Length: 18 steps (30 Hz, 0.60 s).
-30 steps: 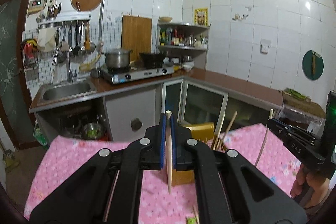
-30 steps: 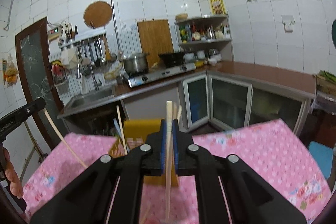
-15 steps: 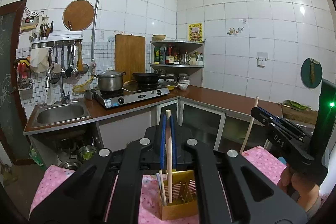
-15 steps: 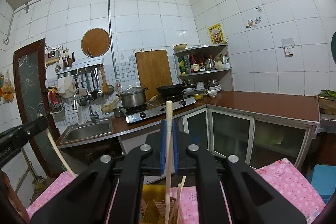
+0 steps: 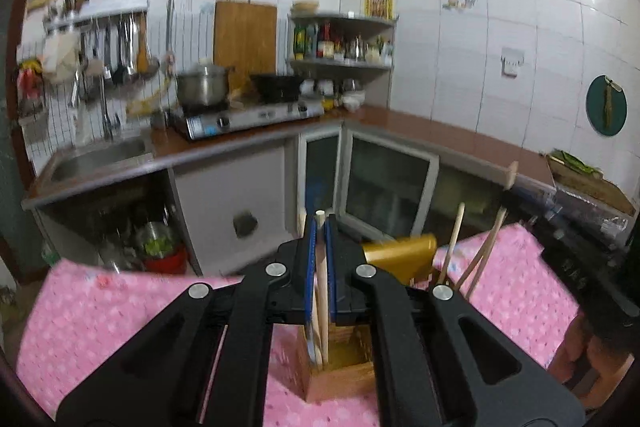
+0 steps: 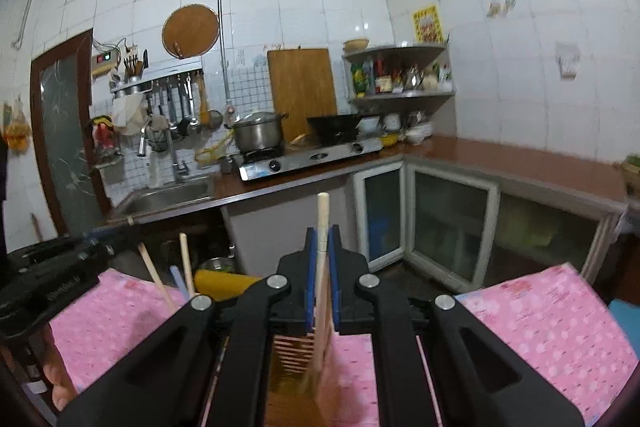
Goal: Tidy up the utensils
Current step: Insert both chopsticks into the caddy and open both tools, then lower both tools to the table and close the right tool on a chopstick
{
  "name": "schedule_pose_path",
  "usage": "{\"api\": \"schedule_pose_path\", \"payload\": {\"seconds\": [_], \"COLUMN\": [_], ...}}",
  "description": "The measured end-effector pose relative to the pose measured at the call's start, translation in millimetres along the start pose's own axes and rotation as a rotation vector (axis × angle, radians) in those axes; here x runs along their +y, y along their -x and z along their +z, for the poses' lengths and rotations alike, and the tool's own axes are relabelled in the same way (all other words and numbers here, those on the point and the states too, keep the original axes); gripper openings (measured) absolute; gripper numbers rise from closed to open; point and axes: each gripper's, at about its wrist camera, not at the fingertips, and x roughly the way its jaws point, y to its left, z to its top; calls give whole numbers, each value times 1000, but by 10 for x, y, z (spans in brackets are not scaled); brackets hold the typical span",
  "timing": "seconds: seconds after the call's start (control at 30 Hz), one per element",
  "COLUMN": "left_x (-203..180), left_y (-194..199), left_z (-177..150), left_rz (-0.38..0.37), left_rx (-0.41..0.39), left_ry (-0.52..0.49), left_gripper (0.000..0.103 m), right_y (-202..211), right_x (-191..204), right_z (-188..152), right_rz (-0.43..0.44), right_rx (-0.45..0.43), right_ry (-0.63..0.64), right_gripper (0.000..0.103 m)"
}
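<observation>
Two black grippers are each clamping a pale wooden chopstick between blue pads. The left gripper [image 5: 320, 267] is holding its chopstick [image 5: 322, 291] upright, the lower end sitting inside the square wooden utensil holder [image 5: 340, 371] near the middle of the pink floral tabletop [image 5: 120, 311]. More wooden chopsticks [image 5: 452, 247] are leaning out of the holder's right side, beside its yellow back panel [image 5: 400, 251]. The right gripper [image 6: 320, 279] is pinching another chopstick [image 6: 321, 287], its lower tip blurring over the slatted holder. A steel pot [image 6: 258, 133] is sitting on the far stove.
</observation>
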Motion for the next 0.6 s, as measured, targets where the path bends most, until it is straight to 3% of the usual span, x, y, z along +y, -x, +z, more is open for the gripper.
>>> {"api": "schedule_pose_path", "payload": {"seconds": [0.07,0.1,0.2,0.23,0.27,0.3,0.37,0.53,0.6], "left_x": [21,28,77,84,86,102,125,275,344], "left_y": [-64,-96,-61,-13,56,137,263,574,671], "left_z": [-88,-121,-130,-127,-111,-85,-56,-129,-229], "left_rz": [6,12,16,22,32,47,58,89,103], "left_rx": [28,51,66,57,49,41,35,59,70], "left_ry": [5,1,24,28,28,24,19,37,43], "left_gripper": [6,12,48,59,65,70,74,95,98], "right_y": [32,37,68,83,105,134,203,361,422], "right_x": [-2,6,24,39,53,63,78,41,25], "right_z": [0,7,50,65,84,101,125,61,-50], "right_rz": [10,15,34,30,29,27,16,5,-9], "right_rx": [10,19,45,55,65,73,87,151,188], "right_ry": [-8,-12,-10,-1,5,6,10,3,10], "right_gripper": [8,9,9,16,28,34,37,37,37]}}
